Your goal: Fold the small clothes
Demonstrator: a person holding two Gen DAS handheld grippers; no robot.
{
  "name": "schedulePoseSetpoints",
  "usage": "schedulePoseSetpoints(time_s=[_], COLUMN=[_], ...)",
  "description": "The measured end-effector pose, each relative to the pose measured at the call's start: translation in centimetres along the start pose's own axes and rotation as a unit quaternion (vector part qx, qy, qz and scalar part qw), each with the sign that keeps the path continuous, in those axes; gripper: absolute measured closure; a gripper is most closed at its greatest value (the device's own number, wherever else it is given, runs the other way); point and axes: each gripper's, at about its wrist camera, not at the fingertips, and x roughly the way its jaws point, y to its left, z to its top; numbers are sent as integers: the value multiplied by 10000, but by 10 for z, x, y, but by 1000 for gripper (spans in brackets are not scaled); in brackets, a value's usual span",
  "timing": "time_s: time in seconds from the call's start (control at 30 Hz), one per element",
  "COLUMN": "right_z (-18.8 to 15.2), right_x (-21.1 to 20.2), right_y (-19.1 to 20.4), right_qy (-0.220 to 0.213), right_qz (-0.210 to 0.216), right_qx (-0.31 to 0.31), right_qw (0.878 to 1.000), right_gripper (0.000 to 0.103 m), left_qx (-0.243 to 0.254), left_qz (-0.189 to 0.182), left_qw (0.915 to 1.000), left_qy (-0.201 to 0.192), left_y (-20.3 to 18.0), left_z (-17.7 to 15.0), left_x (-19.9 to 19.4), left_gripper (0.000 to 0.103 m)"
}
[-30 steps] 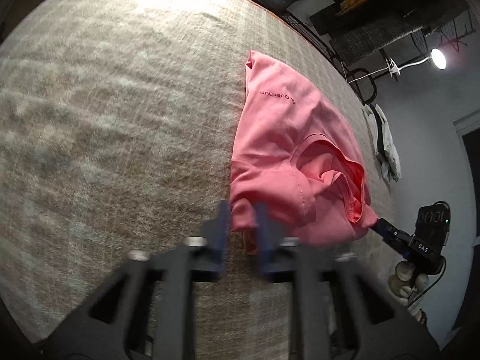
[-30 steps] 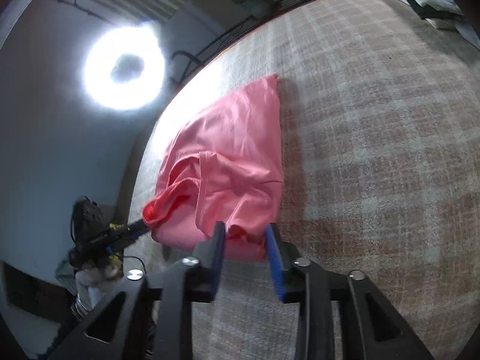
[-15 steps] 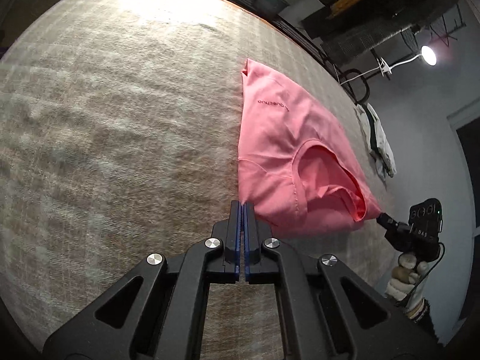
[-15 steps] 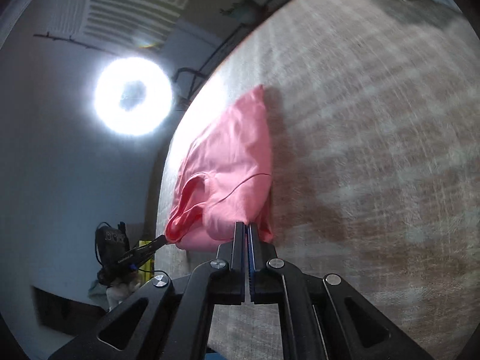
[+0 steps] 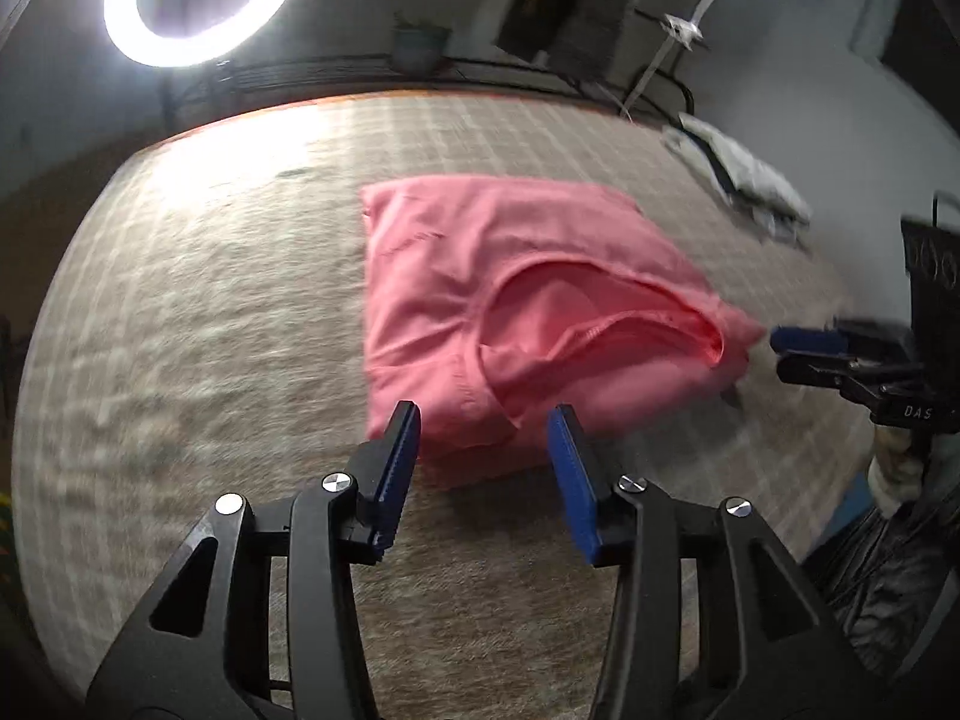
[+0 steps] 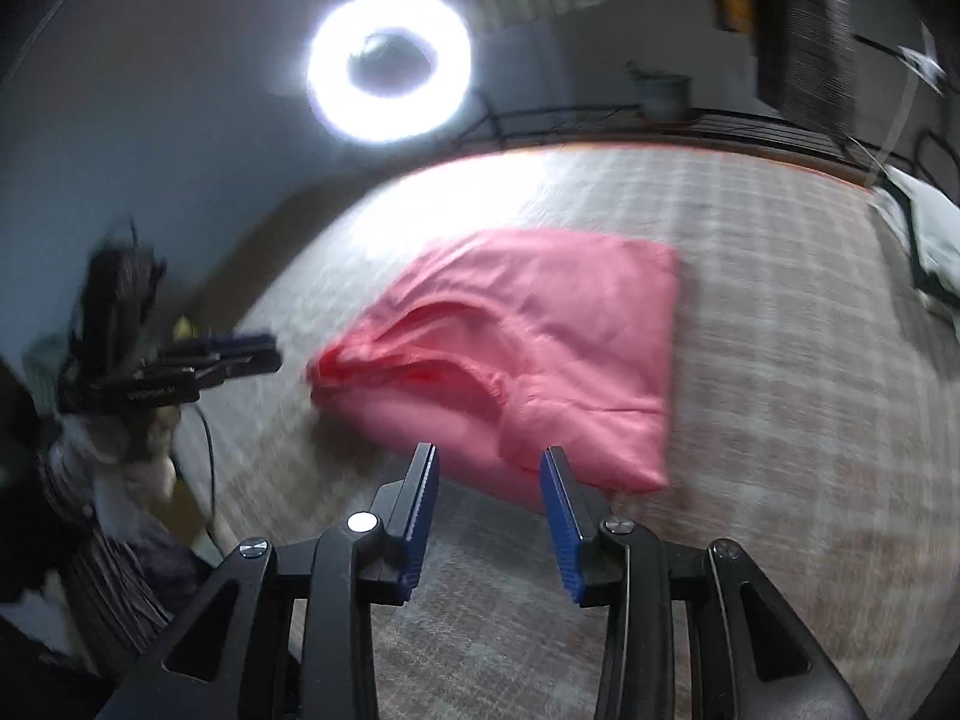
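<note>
Pink garment folded on checked surface; both hand-held grippers released.
Left wrist: left hand-held gripper (image 5: 483,426) opening, nothing between jaws, pink garment (image 5: 510,300) just beyond. Right wrist: right hand-held gripper (image 6: 489,468) opening, empty, garment (image 6: 540,348) ahead on checked surface (image 6: 810,360).

A plain pink shirt (image 5: 516,276) lies on a beige carpet (image 5: 210,324) crossed by a pale checked grid, with an orange edge at 12 o'clock. Both grippers are black with blue pads (image 5: 396,462). At 2 o'clock lies a white and grey cloth (image 5: 750,174).
</note>
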Motion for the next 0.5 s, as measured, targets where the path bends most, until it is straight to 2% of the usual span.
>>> schedulePoseSetpoints(time_s=[0.1, 0.23, 0.3, 0.37, 0.43, 0.5], right_z=[-2, -7, -7, -8, -8, -7], right_x=[17, 34, 41, 45, 44, 40], right_y=[10, 20, 20, 18, 17, 18], right_qy=[262, 500, 573, 655, 669, 592], right_qz=[-224, -702, -789, -860, -942, -932], right_qx=[-356, -855, -911, -951, -1001, -1045], right_qw=[9988, 9926, 9911, 9896, 9882, 9884], right_gripper=[66, 66, 73, 88, 100, 102], left_qx=[291, 595, 602, 677, 689, 667], left_qz=[75, 420, 416, 493, 473, 402], left_qw=[9994, 9969, 9967, 9958, 9959, 9965], left_qy=[179, 285, 339, 364, 356, 291], left_y=[-11, -20, -20, -21, -19, -18], left_z=[2, 5, 6, 7, 8, 10], left_x=[16, 32, 38, 41, 41, 35], left_gripper=[58, 59, 74, 94, 97, 99])
